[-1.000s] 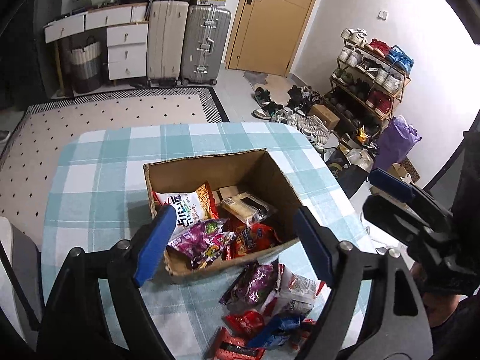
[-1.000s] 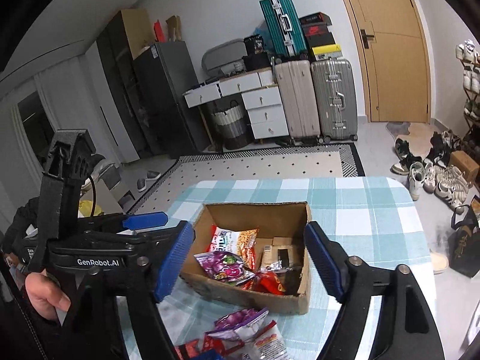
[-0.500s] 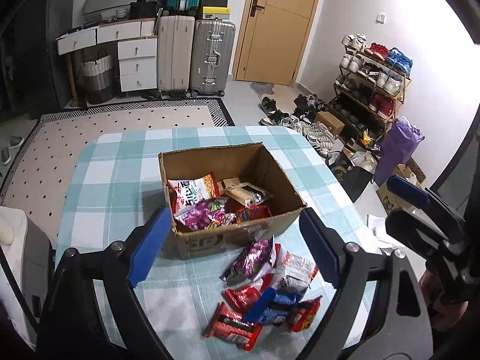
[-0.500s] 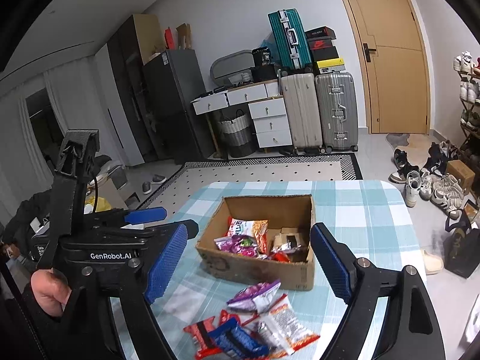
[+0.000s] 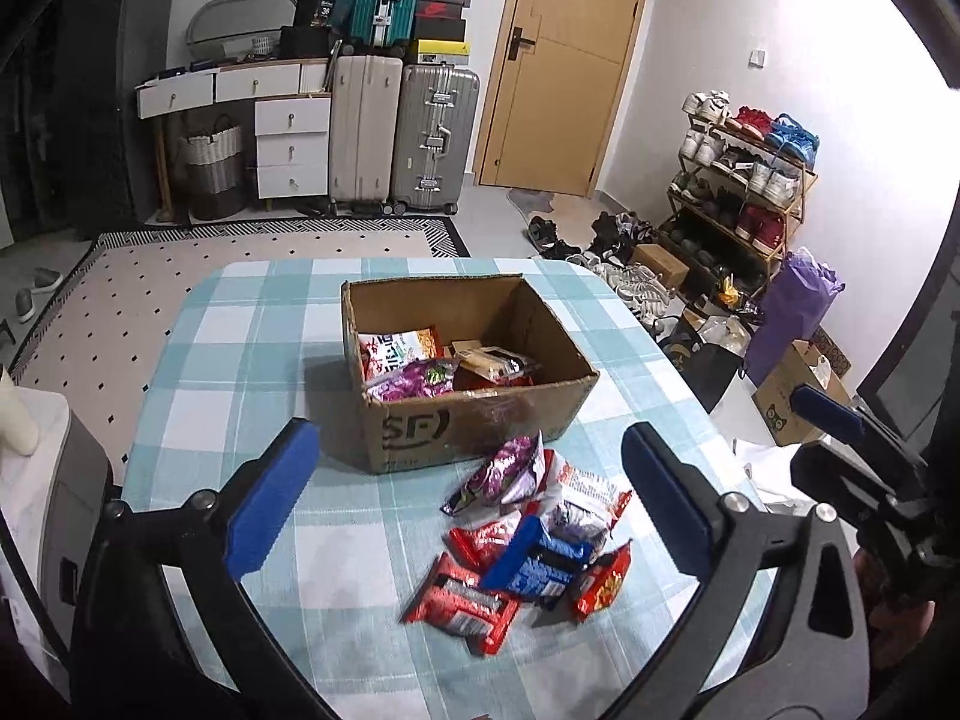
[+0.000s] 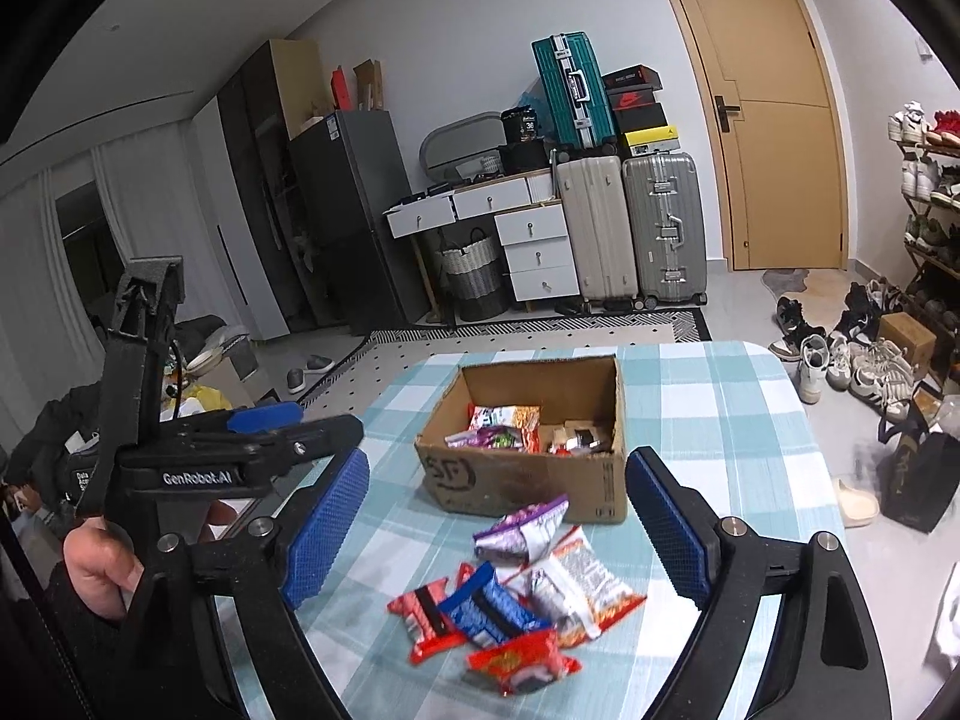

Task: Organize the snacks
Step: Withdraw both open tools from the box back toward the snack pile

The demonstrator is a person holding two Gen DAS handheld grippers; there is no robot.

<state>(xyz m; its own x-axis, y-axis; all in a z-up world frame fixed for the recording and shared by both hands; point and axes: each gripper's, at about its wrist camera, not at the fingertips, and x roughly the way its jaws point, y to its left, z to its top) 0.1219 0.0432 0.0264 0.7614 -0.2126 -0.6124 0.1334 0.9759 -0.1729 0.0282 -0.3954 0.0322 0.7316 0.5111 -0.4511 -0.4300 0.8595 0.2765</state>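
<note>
An open cardboard box [image 5: 480,420] [image 6: 522,486] stands mid-table on the teal checked cloth [image 5: 240,360] and holds several snack packets [image 5: 420,360]. A loose pile of snack packets [image 5: 528,546] [image 6: 516,588], red, blue, purple and white, lies on the cloth in front of the box. My left gripper [image 5: 467,429] hovers above the near side of the table; its jaws are opening with nothing between them. My right gripper [image 6: 498,456] is held back from the pile the same way, jaws wide and empty. In the right wrist view a hand [image 6: 96,558] holds the left gripper's handle.
Suitcases [image 5: 402,132], white drawers [image 5: 291,144] and a door [image 5: 564,66] line the far wall. A shoe rack [image 5: 744,180] with shoes and bags on the floor stands right of the table. A white-topped unit [image 5: 36,480] sits by the table's left edge.
Both grippers have drawn back from the box toward the table's near side, so the loose snack pile has come fully into view. Both pairs of jaws stand wider than before.
</note>
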